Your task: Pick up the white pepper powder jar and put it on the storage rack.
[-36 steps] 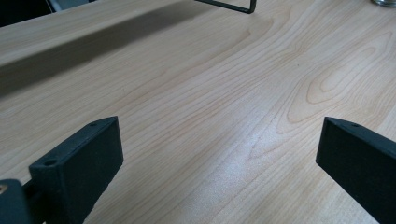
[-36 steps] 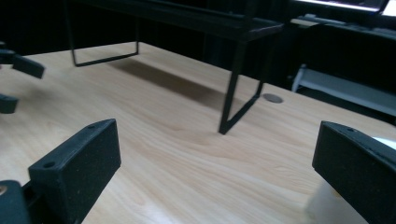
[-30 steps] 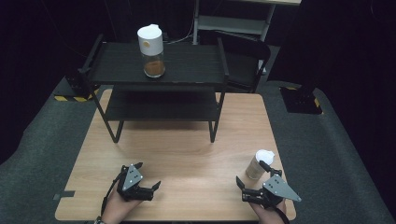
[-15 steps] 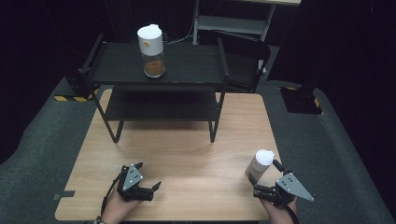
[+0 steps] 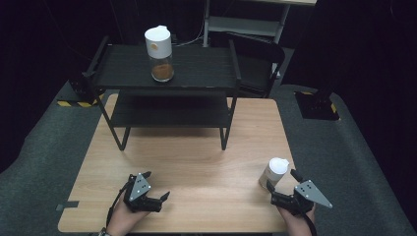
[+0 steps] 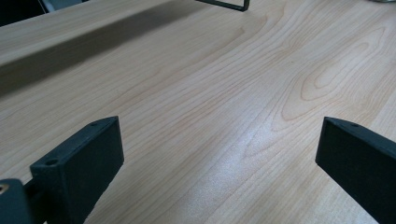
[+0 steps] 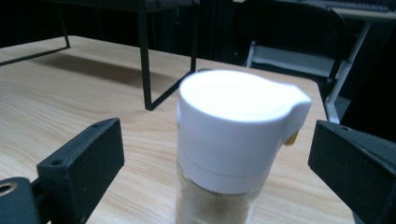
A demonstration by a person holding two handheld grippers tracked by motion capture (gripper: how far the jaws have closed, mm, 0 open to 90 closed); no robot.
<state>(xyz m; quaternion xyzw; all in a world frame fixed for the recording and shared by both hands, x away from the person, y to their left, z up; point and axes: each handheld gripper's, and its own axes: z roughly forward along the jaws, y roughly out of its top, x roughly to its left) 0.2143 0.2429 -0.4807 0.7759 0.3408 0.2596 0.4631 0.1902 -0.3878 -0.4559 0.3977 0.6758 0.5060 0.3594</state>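
A glass jar [image 5: 274, 172] with a white spouted lid and pale powder stands near the table's front right corner. My right gripper [image 5: 282, 180] is open just in front of it. In the right gripper view the jar [image 7: 233, 140] stands upright between the two wide-apart jaws of the right gripper [image 7: 215, 144], touching neither. A second white-lidded jar [image 5: 159, 46] with brown powder stands on the top of the black two-tier rack [image 5: 206, 64]. My left gripper [image 5: 157, 185] rests open at the front left, and the left gripper [image 6: 219, 140] has bare wood between its jaws.
The rack fills the back half of the wooden table [image 5: 196, 162], and its legs [image 7: 145, 60] stand a short way beyond the near jar. A black chair [image 5: 258, 61] and a metal stand are behind the table. Grey carpet surrounds it.
My right gripper has slid to the right and back toward the table's front edge, away from the near jar, which stays standing. The left gripper has not moved.
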